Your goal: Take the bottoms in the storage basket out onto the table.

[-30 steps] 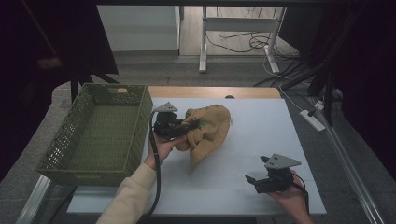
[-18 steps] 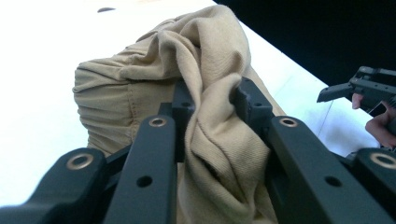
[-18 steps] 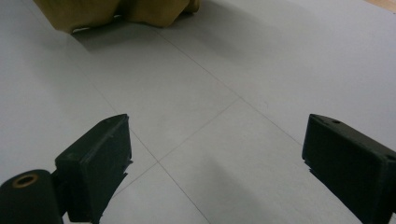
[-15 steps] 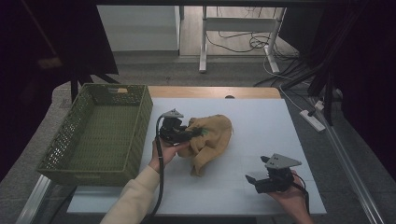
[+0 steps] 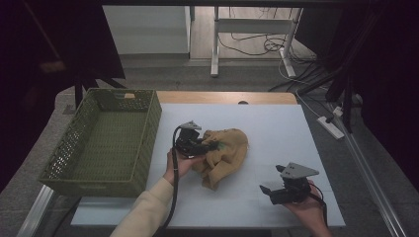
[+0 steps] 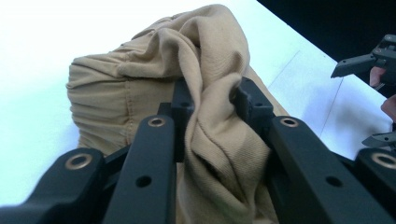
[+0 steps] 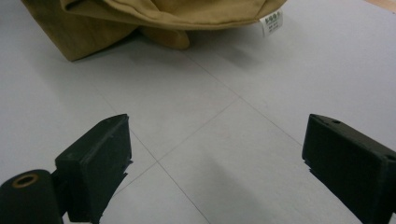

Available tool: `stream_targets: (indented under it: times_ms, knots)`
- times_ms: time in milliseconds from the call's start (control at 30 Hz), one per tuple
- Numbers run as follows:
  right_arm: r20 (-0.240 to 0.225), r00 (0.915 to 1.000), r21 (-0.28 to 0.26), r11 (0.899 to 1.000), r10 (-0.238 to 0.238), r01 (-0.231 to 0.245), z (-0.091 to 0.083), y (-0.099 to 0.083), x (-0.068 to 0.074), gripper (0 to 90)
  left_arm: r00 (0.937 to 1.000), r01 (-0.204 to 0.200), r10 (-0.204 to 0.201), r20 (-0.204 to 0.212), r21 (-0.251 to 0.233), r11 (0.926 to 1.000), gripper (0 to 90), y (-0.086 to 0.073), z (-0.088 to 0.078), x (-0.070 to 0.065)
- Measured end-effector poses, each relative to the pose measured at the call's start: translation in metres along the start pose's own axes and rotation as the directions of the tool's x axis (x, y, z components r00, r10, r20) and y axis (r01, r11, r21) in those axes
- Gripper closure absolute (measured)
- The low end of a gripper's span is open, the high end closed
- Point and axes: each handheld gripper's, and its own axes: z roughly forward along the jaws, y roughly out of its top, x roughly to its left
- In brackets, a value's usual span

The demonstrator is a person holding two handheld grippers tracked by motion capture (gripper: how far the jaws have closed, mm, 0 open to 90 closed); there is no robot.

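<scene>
Tan cloth [image 6: 205, 93] is pinched tight by the left gripper [image 5: 210, 146]; right gripper [image 5: 271, 191] fingers are spread wide over the desk [image 5: 276, 123].

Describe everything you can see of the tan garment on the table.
The tan garment is a crumpled heap of soft woven cloth, mustard-tan, with a gathered band and seams visible in the left gripper view. A small white label hangs from one edge. It lies on the white table, right of the green basket and apart from it. The left gripper is shut on a bunched fold of it; the right gripper stands open, clear of it.
</scene>
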Motion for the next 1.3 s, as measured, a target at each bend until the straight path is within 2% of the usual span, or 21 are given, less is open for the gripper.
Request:
stream_targets:
  times_ms: [333,500,867,967,1000,1067,1100,1133,1167,1200,1233,1300]
  knots:
    - [0.001,1.0000,0.003,1.000,0.000,0.000,0.000,0.000,0.000,8.0,0.9994,-0.021,0.019,0.028,0.055,0.9982,70.8,-0.007,0.020,-0.007]
    - [0.003,1.0000,0.003,1.000,-0.001,0.001,0.000,0.000,0.000,8.0,0.9993,-0.023,0.020,0.032,0.076,0.9968,70.4,-0.012,0.027,-0.006]
    - [0.003,1.0000,0.006,1.000,0.000,0.000,0.001,0.000,0.000,8.0,0.9991,-0.023,0.020,0.037,0.073,0.9971,67.0,-0.015,0.027,-0.006]
    - [0.003,1.0000,0.006,1.000,0.000,0.000,0.001,0.000,0.000,8.0,0.9988,-0.030,0.028,0.041,0.055,0.9981,60.0,-0.014,0.025,-0.008]
    - [0.004,1.0000,0.006,1.000,-0.001,0.001,0.001,0.000,0.000,8.0,0.9983,-0.042,0.041,0.043,0.037,0.9984,56.0,-0.013,0.022,-0.011]
    - [0.004,1.0000,0.006,1.000,0.000,0.000,0.001,0.000,0.000,8.0,0.9978,-0.054,0.053,0.040,0.032,0.9980,48.7,-0.012,0.020,-0.013]
    - [0.004,1.0000,0.006,1.000,0.001,-0.001,0.001,0.000,0.000,8.0,0.9968,-0.076,0.075,0.028,0.020,0.9970,45.6,-0.011,0.017,-0.018]
    - [0.004,1.0000,0.005,1.000,0.000,0.000,0.001,0.000,0.000,8.0,0.9968,-0.076,0.075,0.028,0.020,0.9970,42.9,-0.011,0.017,-0.018]
    - [0.004,1.0000,0.006,1.000,0.000,0.000,0.001,0.000,0.000,8.0,0.9959,-0.089,0.089,0.019,0.000,0.9961,41.1,-0.010,0.012,-0.021]
    - [0.004,1.0000,0.006,1.000,0.000,0.000,0.001,0.000,0.000,8.0,0.9959,-0.089,0.089,0.019,0.000,0.9961,40.0,-0.010,0.012,-0.021]
    - [0.004,1.0000,0.006,1.000,0.000,0.000,0.001,0.000,0.000,8.0,0.9956,-0.091,0.091,0.020,-0.027,0.9955,39.8,-0.009,0.007,-0.024]
    - [0.004,1.0000,0.007,1.000,-0.001,0.001,0.001,0.000,0.000,8.0,0.9953,-0.091,0.093,0.027,-0.045,0.9948,39.8,-0.009,0.003,-0.026]
